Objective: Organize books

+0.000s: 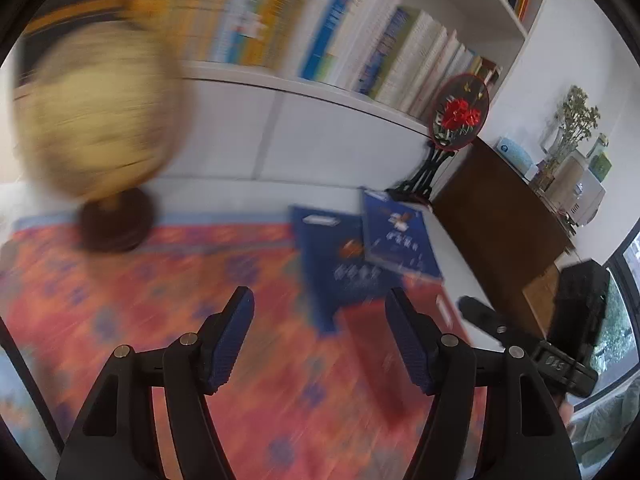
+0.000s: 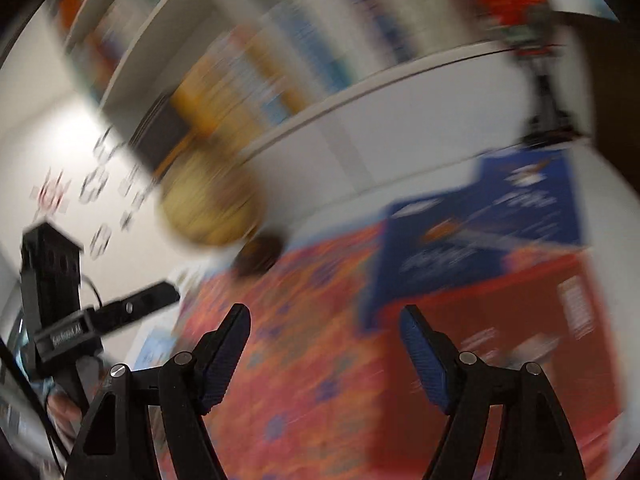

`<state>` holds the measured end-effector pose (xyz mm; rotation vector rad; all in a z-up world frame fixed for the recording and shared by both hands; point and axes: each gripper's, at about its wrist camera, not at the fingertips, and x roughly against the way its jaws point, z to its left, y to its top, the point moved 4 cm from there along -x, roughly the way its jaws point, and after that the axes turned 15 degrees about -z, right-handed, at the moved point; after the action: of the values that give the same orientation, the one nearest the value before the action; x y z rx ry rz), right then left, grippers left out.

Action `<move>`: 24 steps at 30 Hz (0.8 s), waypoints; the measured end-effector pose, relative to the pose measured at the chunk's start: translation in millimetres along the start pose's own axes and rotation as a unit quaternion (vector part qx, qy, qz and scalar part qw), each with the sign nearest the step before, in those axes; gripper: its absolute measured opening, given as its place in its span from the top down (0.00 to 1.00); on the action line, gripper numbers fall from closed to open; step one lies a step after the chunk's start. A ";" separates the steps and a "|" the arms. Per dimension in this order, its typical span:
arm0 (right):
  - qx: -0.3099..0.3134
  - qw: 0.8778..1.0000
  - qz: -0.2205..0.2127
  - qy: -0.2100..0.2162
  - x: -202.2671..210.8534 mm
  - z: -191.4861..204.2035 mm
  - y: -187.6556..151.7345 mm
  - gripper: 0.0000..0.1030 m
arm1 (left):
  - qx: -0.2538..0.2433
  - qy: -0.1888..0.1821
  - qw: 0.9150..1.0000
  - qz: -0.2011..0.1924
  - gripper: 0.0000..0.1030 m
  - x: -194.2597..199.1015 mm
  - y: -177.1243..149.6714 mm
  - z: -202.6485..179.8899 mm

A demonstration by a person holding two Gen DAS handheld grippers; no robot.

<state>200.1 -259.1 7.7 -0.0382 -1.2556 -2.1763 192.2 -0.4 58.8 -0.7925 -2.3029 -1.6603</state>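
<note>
Nearest, left gripper (image 1: 320, 340) with blue-padded jaws spread wide, nothing between them, poised above an orange-red patterned cloth (image 1: 160, 320) covering the table. Likewise the right gripper (image 2: 326, 354), jaws apart and empty, above the same cloth, heavily smeared by motion blur in that view. Just past the left fingertips, a red book (image 1: 376, 356) flat on the cloth, its far end tucked under a dark blue book (image 1: 340, 264); overlapping that one at the far right corner, a second blue book (image 1: 400, 236), partly off the cloth onto the white table (image 1: 452, 256). From the right wrist view, the same red book (image 2: 520, 320) large at right with the dark blue cover beyond it. Further back at left, a cream globe (image 1: 92, 120) on a dark round base, blurred. At the far right of the table, a round fan ornament (image 1: 460, 114) with red flowers on a black stand. Behind all of it, a white shelf (image 1: 320, 92) carrying a row of upright books (image 1: 360, 40). Off to the right, a brown cabinet (image 1: 500, 216) with jars and a dried plant on top.
</note>
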 end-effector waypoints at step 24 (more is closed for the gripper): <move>-0.140 0.987 0.032 -0.077 -54.8 -211.2 28.9 0.57 | -0.056 -0.063 0.990 0.112 0.35 -250.4 -53.5 -106.4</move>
<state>316.5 -409.5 -103.1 -0.3636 -1.0048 -2.3125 358.1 -188.0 -60.4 -1.1642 -2.1190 -1.6935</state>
